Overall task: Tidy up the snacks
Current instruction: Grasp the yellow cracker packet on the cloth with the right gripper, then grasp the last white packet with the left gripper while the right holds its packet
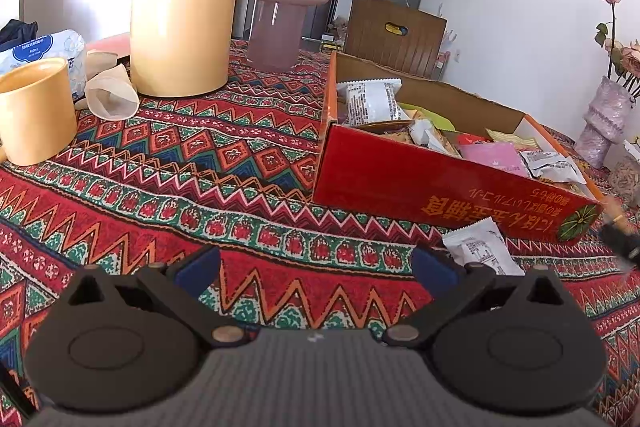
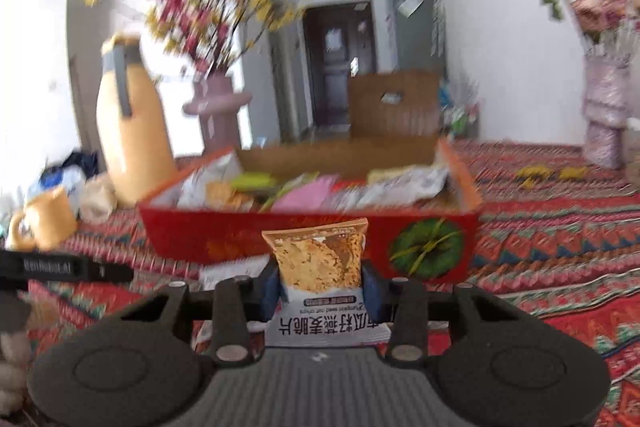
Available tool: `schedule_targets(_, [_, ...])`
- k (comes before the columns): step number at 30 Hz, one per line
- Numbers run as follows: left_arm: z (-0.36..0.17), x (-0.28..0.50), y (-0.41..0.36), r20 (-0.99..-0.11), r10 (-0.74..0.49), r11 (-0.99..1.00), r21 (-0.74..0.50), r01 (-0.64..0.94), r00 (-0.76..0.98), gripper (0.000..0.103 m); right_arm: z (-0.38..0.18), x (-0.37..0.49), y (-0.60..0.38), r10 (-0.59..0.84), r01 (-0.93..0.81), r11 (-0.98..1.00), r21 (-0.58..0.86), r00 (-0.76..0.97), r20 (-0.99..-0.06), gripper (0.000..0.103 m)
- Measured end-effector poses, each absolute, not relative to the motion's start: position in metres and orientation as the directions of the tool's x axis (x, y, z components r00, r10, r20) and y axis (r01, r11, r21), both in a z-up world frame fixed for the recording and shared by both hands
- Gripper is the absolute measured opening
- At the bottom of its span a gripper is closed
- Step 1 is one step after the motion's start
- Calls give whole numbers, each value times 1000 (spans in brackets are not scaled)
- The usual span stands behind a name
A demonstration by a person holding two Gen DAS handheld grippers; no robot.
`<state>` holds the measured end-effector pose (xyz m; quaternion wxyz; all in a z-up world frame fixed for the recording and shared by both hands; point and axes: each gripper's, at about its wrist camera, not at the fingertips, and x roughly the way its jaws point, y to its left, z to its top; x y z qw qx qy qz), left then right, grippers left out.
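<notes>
A red cardboard box holding several snack packets sits on the patterned tablecloth; it also shows in the right wrist view. My left gripper is open and empty, low over the cloth in front of the box. A white snack packet lies on the cloth by its right finger. My right gripper is shut on an oat crisp packet, held upright in front of the box's near wall. Another white packet lies on the cloth below it.
A tall yellow jug, a yellow mug, a paper cup and a pink vase stand to the left of the box. A second vase stands at the right. A wooden chair back rises behind the table.
</notes>
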<state>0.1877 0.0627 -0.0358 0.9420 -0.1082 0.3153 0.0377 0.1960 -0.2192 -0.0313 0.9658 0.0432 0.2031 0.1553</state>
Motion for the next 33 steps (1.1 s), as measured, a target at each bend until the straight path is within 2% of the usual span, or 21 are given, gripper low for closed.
schedule_targets(8, [-37,190,62,-611,10,974,-172,-145,791,103,-12,200,-269,150,-120,986,116,944,-294,40])
schedule_targets(13, [-38,191,61,-615,14,976,-162,-144,789,103,-34,216,-275,150,-99,982,158,924,-351,40])
schedule_targets(17, [-38,192,60,-618,20,977,-154,-147,786,103,-34,211,-276,167,-116,979,170,931,-326,40])
schedule_targets(33, [-40,196,57,-631,14,980,-145,-136,775,103,-37,213,-275,167,-109,978,180,924,-345,40])
